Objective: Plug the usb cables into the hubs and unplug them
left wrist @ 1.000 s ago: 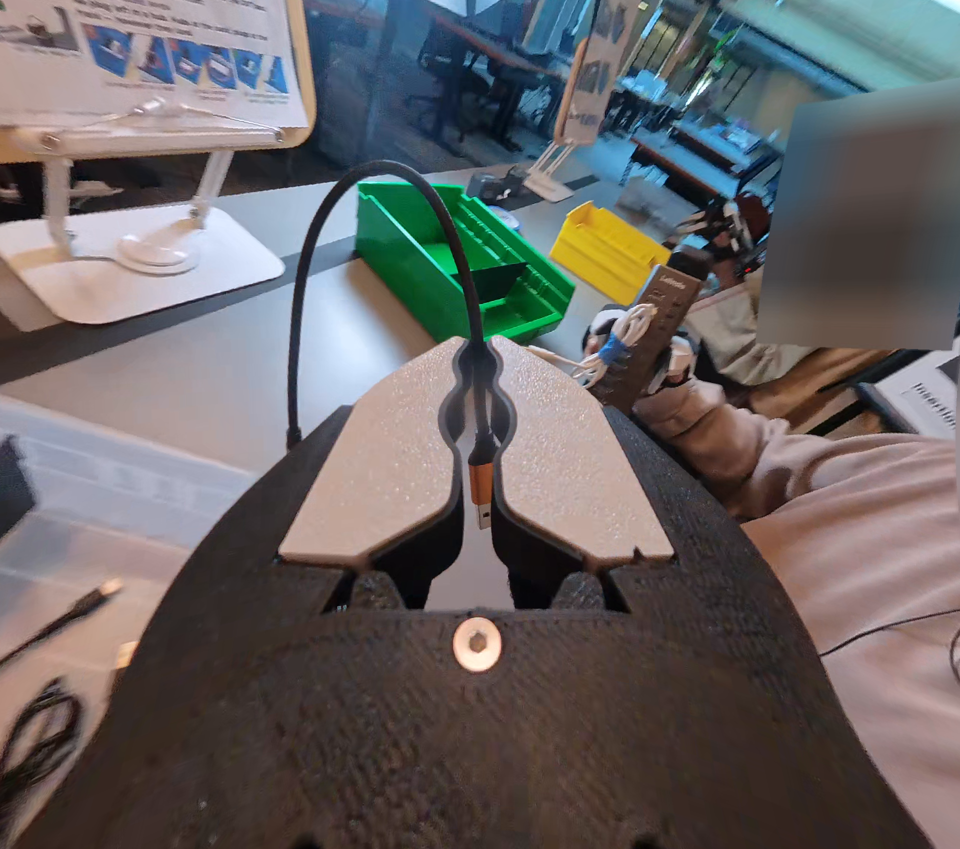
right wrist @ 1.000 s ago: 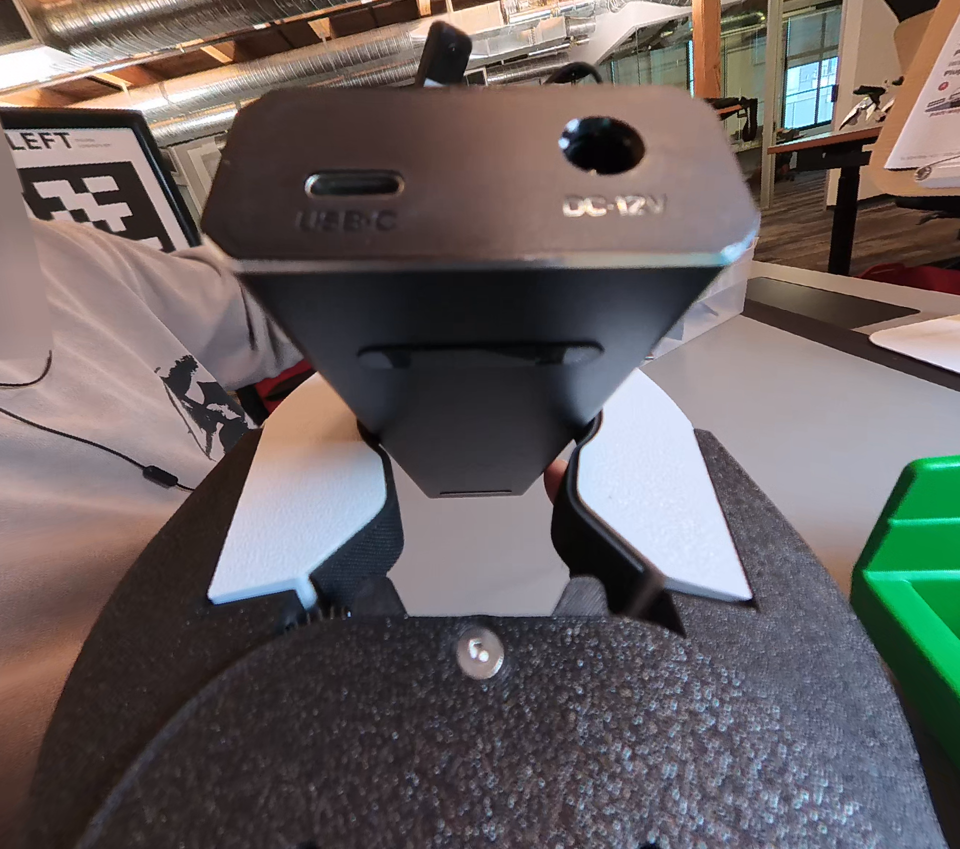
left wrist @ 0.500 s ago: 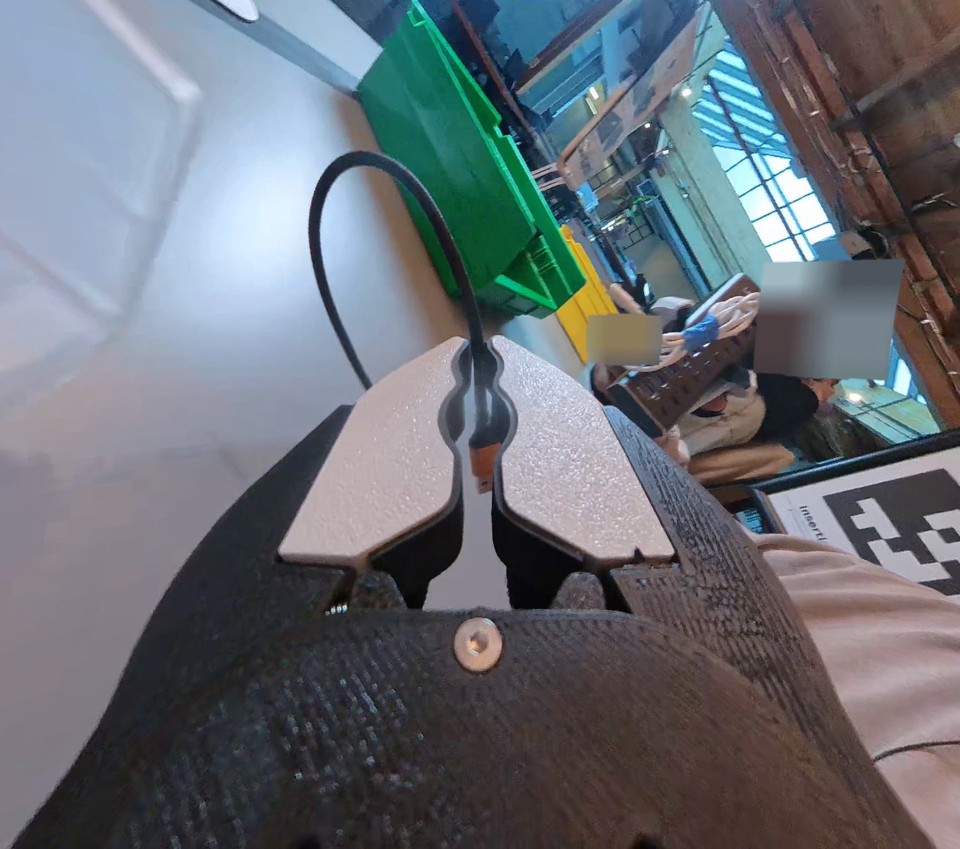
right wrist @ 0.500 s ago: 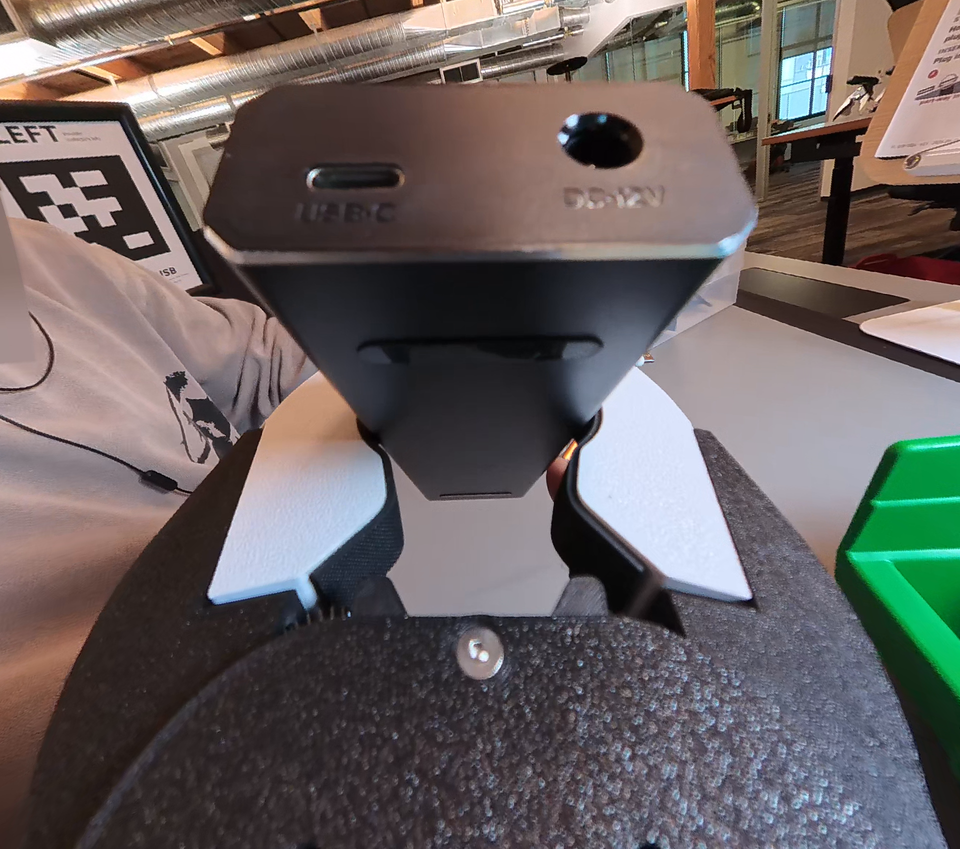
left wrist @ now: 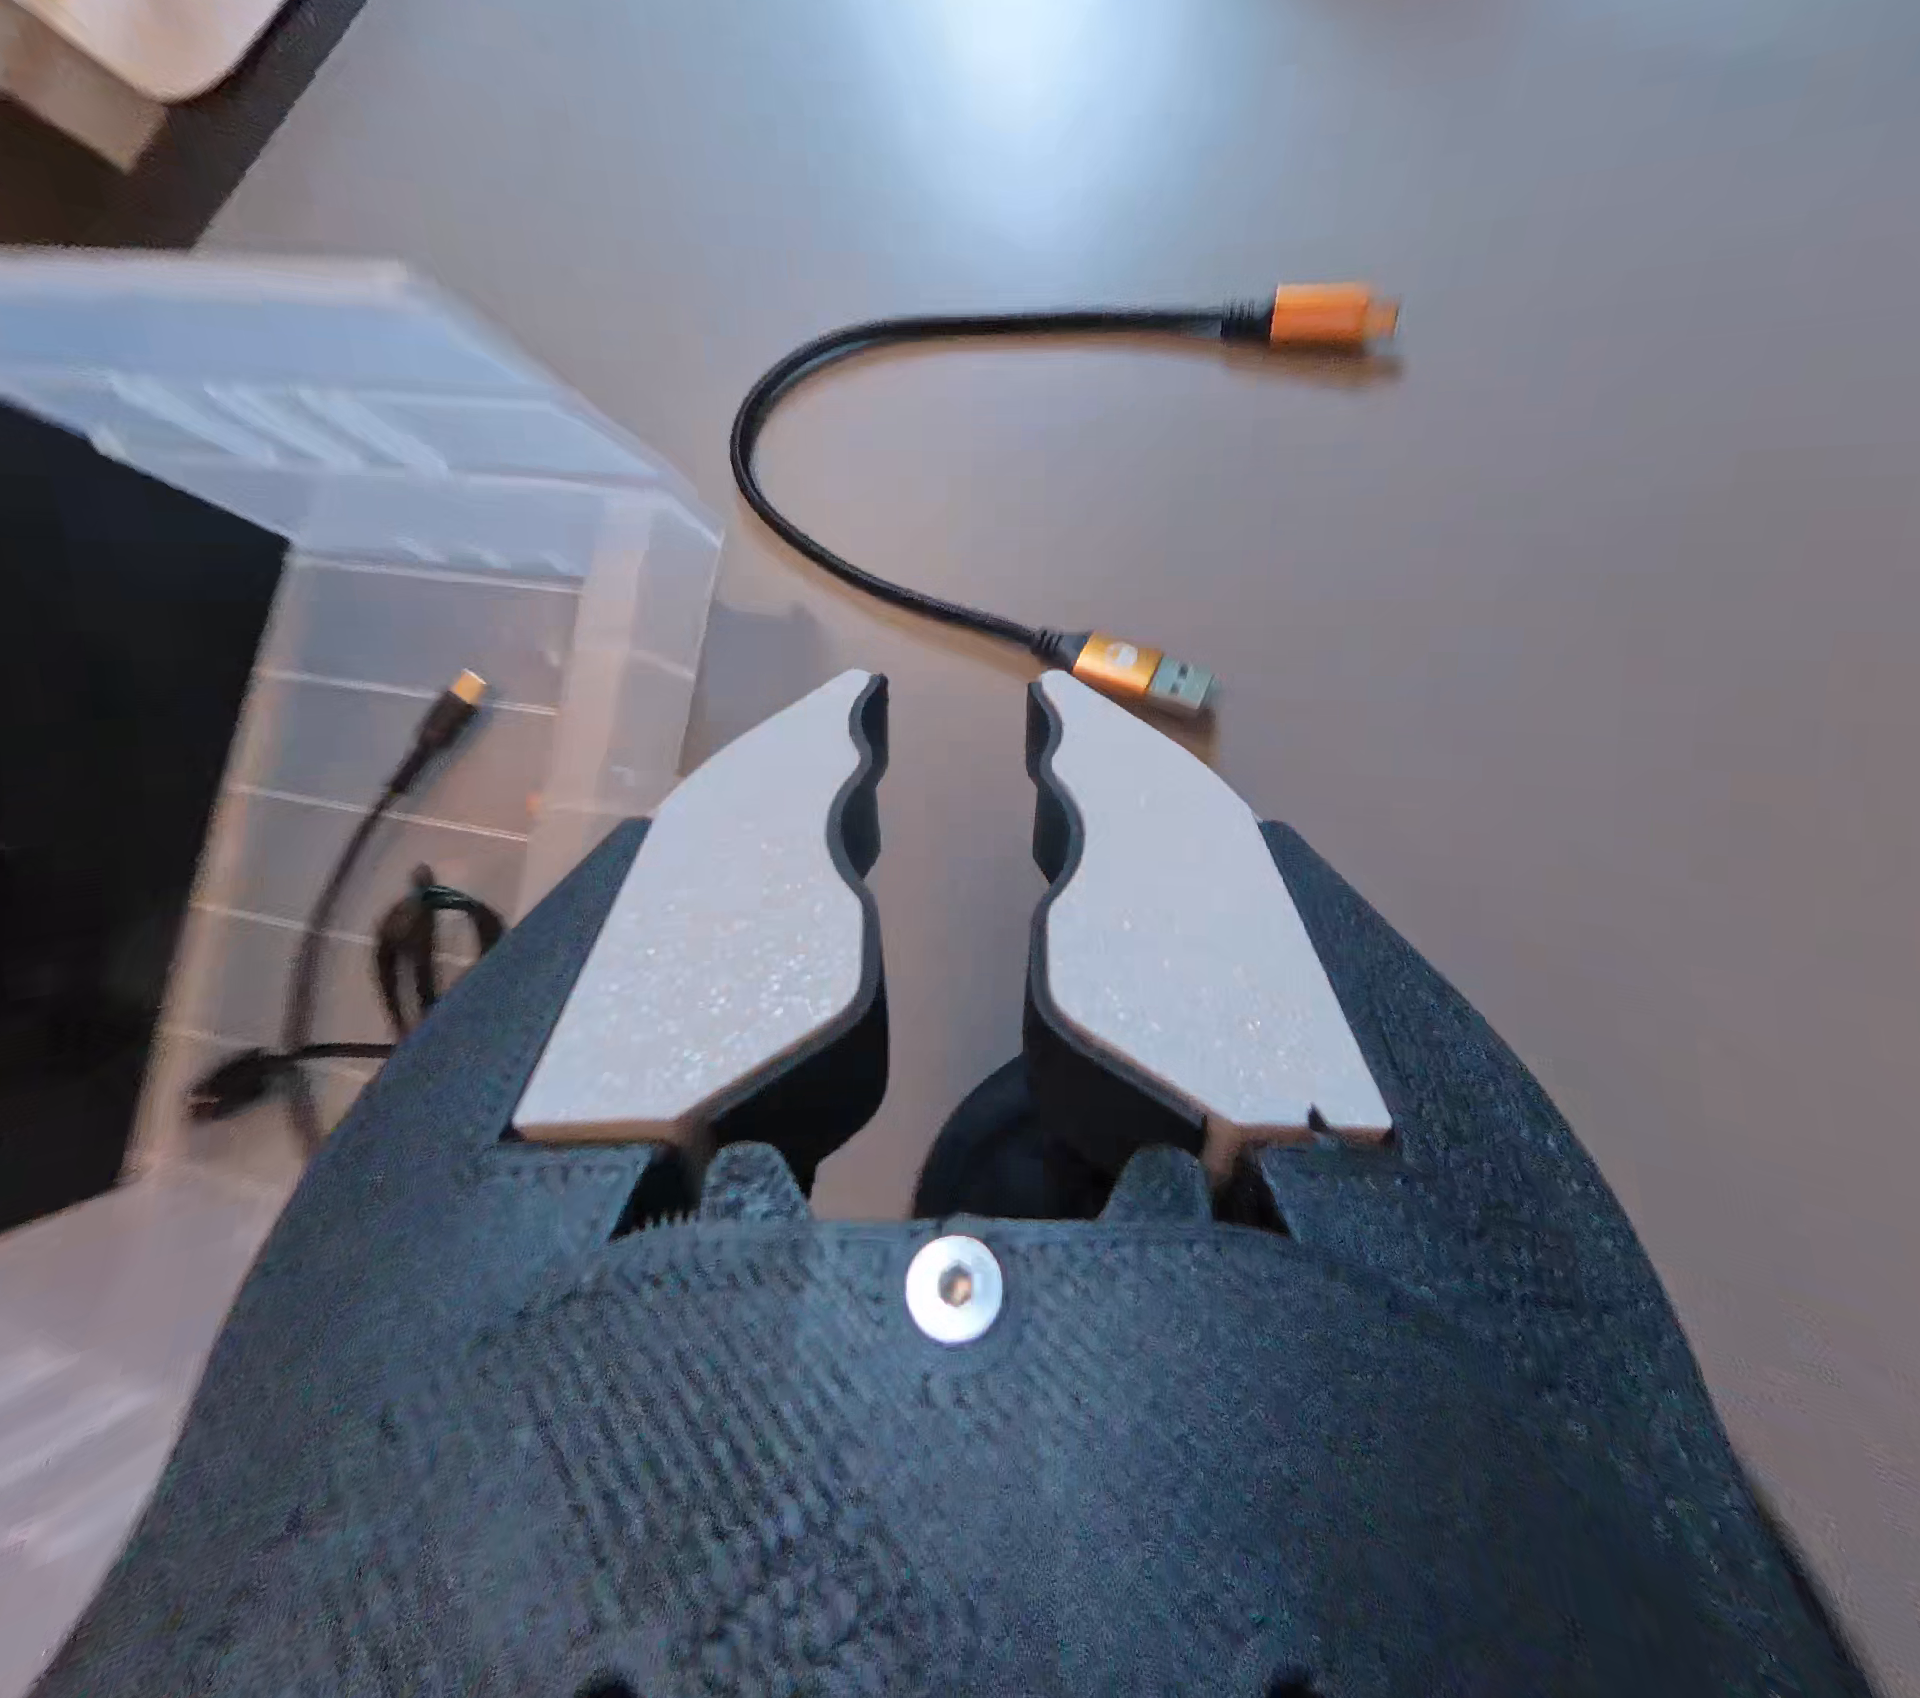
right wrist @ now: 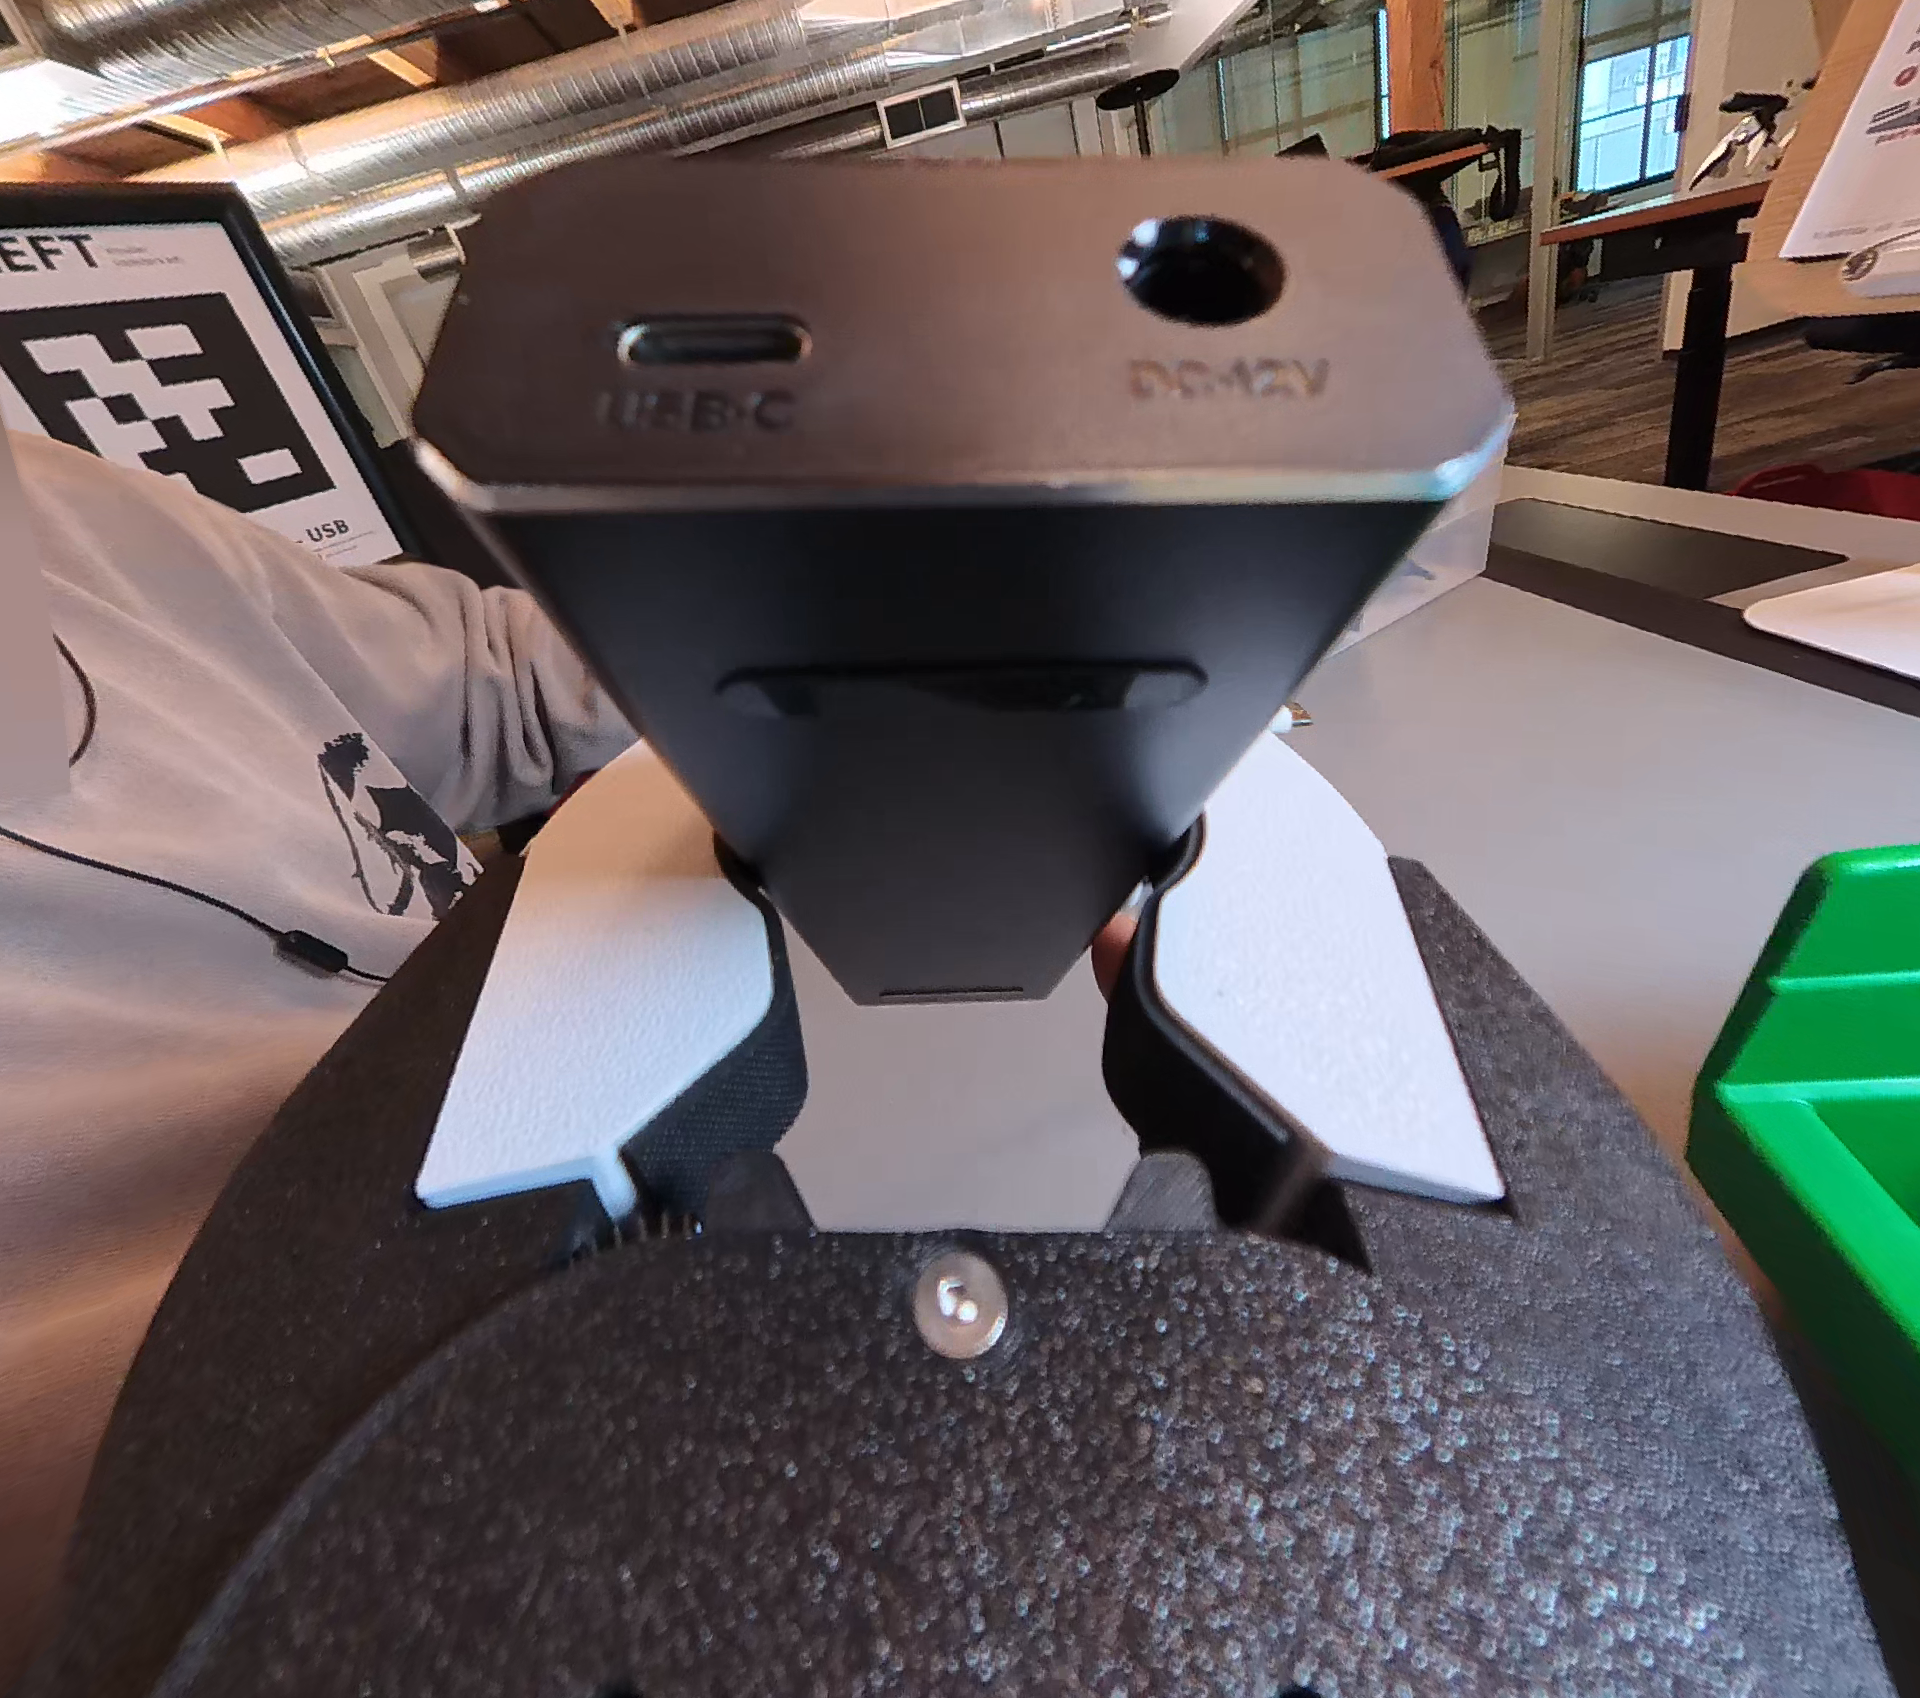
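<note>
USB cable (left wrist: pixel 831 505), black with orange shells, lies loose on the grey table (left wrist: pixel 1455 817) just ahead of the left gripper (left wrist: pixel 956 703), whose fingers stand parted with nothing between them. Its USB-A plug (left wrist: pixel 1143 672) rests just past the right fingertip, while the smaller orange plug (left wrist: pixel 1325 315) lies farther out. The right gripper (right wrist: pixel 956 900) has its fingers closed on the narrow end of a dark USB hub (right wrist: pixel 956 505), held up off the table with its end face toward the camera. If the cable is to go in again, the orange shell looks the best place to pinch, squarely and with the metal tongue left proud, so the plug does not twist; the hub should be kept steady meanwhile. To the left of the left fingers sits a clear plastic bin (left wrist: pixel 436 505) with more cables (left wrist: pixel 395 869) inside, its corner close by; the table ahead and to the right is open. A green bin (right wrist: pixel 1818 1129) stands right of the right fingers.
</note>
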`<state>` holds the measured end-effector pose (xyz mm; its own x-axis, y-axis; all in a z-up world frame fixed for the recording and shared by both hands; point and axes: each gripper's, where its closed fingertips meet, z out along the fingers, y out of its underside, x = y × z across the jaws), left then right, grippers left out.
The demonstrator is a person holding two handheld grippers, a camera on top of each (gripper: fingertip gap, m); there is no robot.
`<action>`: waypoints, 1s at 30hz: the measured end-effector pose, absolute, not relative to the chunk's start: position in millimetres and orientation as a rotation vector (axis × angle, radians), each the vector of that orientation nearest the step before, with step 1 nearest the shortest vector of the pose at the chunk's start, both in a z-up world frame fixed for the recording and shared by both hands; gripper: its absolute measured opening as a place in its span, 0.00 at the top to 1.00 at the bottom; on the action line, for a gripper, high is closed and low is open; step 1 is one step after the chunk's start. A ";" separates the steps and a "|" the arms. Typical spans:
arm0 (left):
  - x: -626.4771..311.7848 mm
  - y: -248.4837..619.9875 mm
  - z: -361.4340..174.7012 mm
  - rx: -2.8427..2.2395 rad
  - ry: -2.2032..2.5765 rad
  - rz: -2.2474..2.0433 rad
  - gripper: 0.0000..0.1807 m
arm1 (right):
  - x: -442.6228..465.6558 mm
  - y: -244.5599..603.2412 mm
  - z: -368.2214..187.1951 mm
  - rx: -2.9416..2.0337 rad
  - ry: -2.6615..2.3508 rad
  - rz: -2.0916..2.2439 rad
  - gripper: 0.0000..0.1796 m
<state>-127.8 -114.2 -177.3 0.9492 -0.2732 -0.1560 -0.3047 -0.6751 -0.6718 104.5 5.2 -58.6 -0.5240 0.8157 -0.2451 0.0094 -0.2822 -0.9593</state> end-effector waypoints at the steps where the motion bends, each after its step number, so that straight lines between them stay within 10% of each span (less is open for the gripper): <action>1: -129.4 -115.6 -180.9 -2.379 0.535 0.161 0.86 | 104.1 4.9 -59.4 -1.052 -1.404 1.860 0.60; 13: -139.1 -94.7 -215.6 -2.364 1.737 0.516 0.78 | 104.4 7.7 -61.5 -1.062 -1.403 1.854 0.60; 30: -53.6 -97.6 -219.0 -2.271 1.523 0.056 0.98 | 118.3 -5.2 -52.4 -0.929 -1.430 2.029 0.60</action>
